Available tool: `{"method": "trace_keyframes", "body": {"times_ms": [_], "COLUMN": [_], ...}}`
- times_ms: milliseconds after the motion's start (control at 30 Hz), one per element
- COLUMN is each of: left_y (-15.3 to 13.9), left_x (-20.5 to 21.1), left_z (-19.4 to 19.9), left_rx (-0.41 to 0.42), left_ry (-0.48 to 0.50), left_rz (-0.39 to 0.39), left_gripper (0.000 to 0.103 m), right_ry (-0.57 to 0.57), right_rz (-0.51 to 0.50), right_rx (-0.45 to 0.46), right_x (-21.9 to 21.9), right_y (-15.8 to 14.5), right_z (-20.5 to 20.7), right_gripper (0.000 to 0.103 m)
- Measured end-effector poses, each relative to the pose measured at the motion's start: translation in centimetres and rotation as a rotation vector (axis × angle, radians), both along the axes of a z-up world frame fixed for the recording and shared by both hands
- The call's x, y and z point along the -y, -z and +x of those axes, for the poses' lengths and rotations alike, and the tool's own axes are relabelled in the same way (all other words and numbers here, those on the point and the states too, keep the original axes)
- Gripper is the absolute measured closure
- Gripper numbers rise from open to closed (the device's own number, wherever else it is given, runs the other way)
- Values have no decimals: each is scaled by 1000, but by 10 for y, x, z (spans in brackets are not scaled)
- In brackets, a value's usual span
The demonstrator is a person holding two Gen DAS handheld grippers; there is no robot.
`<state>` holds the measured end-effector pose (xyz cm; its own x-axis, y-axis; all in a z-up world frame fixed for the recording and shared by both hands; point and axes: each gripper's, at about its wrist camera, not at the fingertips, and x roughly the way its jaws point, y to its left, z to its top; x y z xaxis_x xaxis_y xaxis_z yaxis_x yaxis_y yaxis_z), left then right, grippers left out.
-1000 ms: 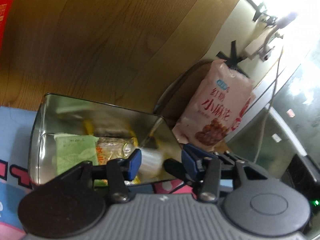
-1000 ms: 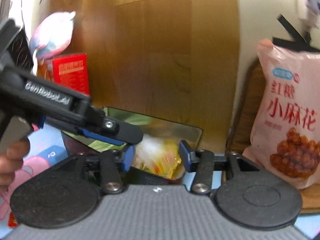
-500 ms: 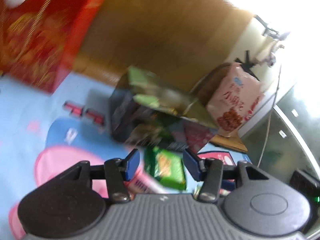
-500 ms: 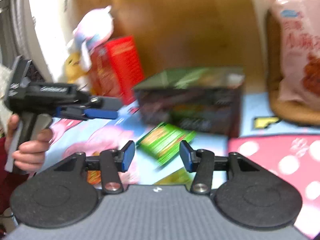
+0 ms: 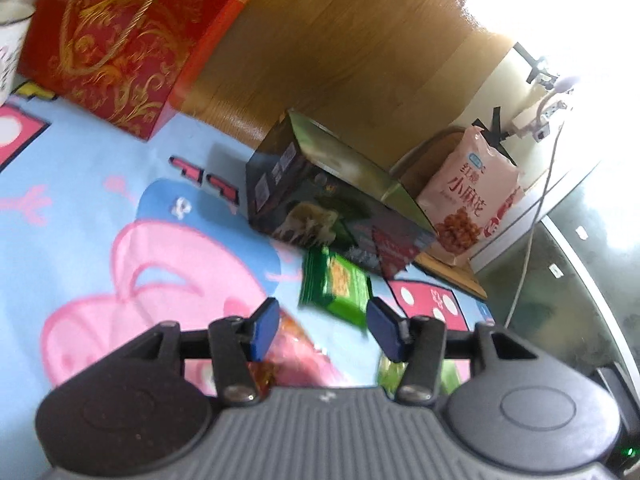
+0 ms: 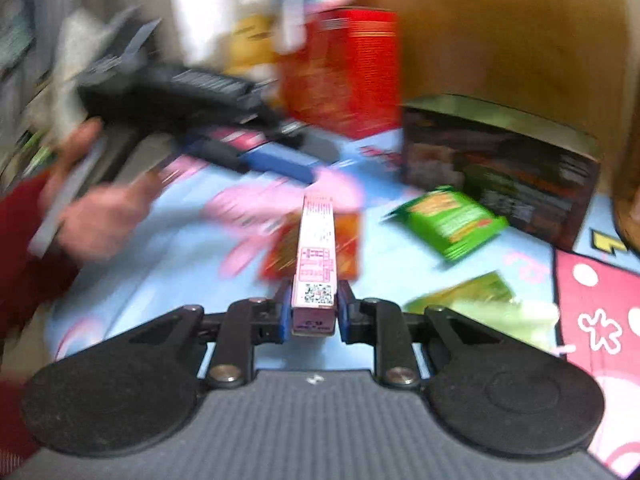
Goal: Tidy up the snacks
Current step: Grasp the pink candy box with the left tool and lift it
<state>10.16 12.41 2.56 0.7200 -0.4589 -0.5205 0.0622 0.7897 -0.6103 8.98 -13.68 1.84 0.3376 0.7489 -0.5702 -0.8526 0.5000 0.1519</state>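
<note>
Between the blue pads of the right gripper (image 6: pixel 312 312) a narrow pink box (image 6: pixel 315 268) is sitting, pinched by its long sides and pointing away over the cartoon mat (image 6: pixel 172 248). Just beyond the box an orange-red packet (image 6: pixel 348 248) is lying flat on the mat, and to its right a green snack bag (image 6: pixel 448 222) is resting near the dark open tin (image 6: pixel 500 176); whether the two are touching is hard to say. Nearer, at right, a pale green wrapper (image 6: pixel 476 300) is lying blurred. Far left, a hand (image 6: pixel 96 216) is holding the left gripper (image 6: pixel 256 160), smeared by motion, in front of a red carton (image 6: pixel 344 68).

From the left wrist view, the left gripper (image 5: pixel 322 330) is hovering above the mat (image 5: pixel 100 208) with its jaws spread wide and gripping nothing. Ahead of it the green snack bag (image 5: pixel 336 284) is lying just in front of the tin (image 5: pixel 320 204). A pink bag with red lettering (image 5: pixel 468 196) is standing to the tin's right, and a red gift box with gold patterning (image 5: pixel 116 36) is standing at far left.
</note>
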Motion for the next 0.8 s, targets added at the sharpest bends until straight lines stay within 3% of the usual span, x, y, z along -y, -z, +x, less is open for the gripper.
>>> {"method": "trace_keyframes", "body": {"times_ms": [100,133,200,367,567,733,800], "left_y": [9,12,17,16,14,29,25], "left_x": [2,4,6,12,11,27,39], "left_z": [-19,-25,-34,-52,-69,-69,-74], "left_rx": [-19,-26,-36,-30,-29,-77,-57], "left_ry": [13,19,29,34,-4,36,37], "left_rz": [-2,-4,-14,-30,-3,1,59], "left_gripper": [54,54,54,54,54,59,59], "right_ry": [-82,-46,45,155,170,195,205], "right_rz": [-78,-115,-123,-34,0,36,47], "right_rx": [64,89,130,61,22,-4,-12], "right_x": [13,18,29,54,47,38,35], "right_y": [7,12,16,16,23,22,22], "right_z": [-25,-31,-38,-47,-49,-52,-52], "right_gripper": [75,63,51,51,51,52,58]}}
